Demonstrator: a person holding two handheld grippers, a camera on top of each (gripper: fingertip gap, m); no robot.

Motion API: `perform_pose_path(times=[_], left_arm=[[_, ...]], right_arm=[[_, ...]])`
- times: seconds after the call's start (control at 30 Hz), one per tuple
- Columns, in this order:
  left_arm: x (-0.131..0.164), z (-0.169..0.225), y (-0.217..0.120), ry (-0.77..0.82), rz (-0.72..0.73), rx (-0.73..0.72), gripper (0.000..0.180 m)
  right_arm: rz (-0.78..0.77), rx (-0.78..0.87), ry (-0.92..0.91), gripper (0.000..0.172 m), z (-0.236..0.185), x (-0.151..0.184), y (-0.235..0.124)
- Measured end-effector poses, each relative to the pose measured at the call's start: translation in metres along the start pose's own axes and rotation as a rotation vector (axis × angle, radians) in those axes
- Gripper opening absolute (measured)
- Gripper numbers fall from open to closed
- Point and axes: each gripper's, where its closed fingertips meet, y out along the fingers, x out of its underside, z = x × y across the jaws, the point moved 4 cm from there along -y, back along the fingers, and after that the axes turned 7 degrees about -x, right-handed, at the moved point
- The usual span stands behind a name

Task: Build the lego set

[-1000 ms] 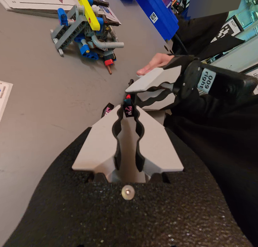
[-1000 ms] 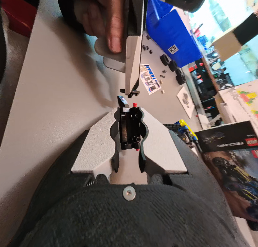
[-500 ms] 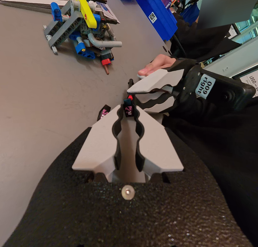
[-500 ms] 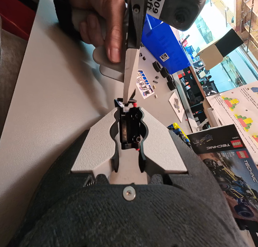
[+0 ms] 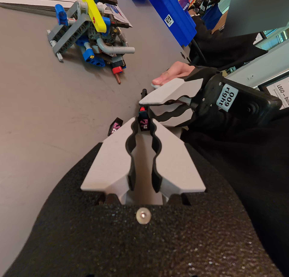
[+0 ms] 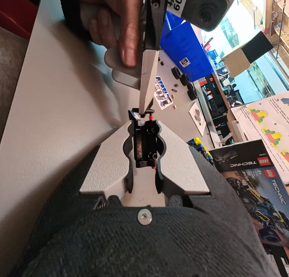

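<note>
- We see our left gripper [image 5: 144,120] closed on a small black panel piece [image 5: 144,124] with a pink printed face, both pads pressing its sides at the very tips.
- Our right gripper [image 6: 144,125] clamps a black brick sub-assembly [image 6: 144,145] lengthways between its pads; a red pin [image 6: 151,117] sticks out of its far end.
- The two grippers meet tip to tip just above the grey table [image 5: 39,113]. The panel sits right at the red pin, so we judge that we are in the middle of joining the two parts. Whether the pin is already seated we cannot tell.
- By our reading, what this calls for is a straight push along the pin's line with both grips firm; a tilt would let the small panel twist between the pads.
- A second black panel with pink print [image 5: 115,127] lies on the table just beside the left fingers.
- Farther off stands a partly built model [image 5: 89,34] in grey, blue and yellow, on the edge of an open booklet [image 5: 31,1].
- Loose black tyres [image 6: 186,80], small pins and a sticker sheet [image 6: 163,92] lie beyond.
- The blue bin [image 6: 184,45] stands at the back; its contents are hidden from us. A printed set box [image 6: 258,183] lies closed on the right.
</note>
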Motion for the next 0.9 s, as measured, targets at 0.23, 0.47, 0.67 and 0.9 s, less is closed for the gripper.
perform_pose_path(times=[0.23,0.47,0.67,0.9], left_arm=[[0.002,-0.002,0.002,-0.013,-0.024,-0.009,0.012],[0.007,-0.003,0.01,-0.015,-0.095,-0.045,0.012],[0.005,-0.004,0.012,0.031,-0.089,-0.078,0.012],[0.004,-0.002,0.013,0.188,-0.097,-0.166,0.012]], right_arm=[[-0.021,0.002,-0.052,0.023,-0.003,0.001,0.001],[-0.079,-0.013,-0.14,0.022,-0.009,0.005,0.006],[-0.093,-0.001,-0.139,0.023,-0.007,0.006,0.006],[-0.086,0.001,-0.137,0.023,-0.007,0.006,0.005]])
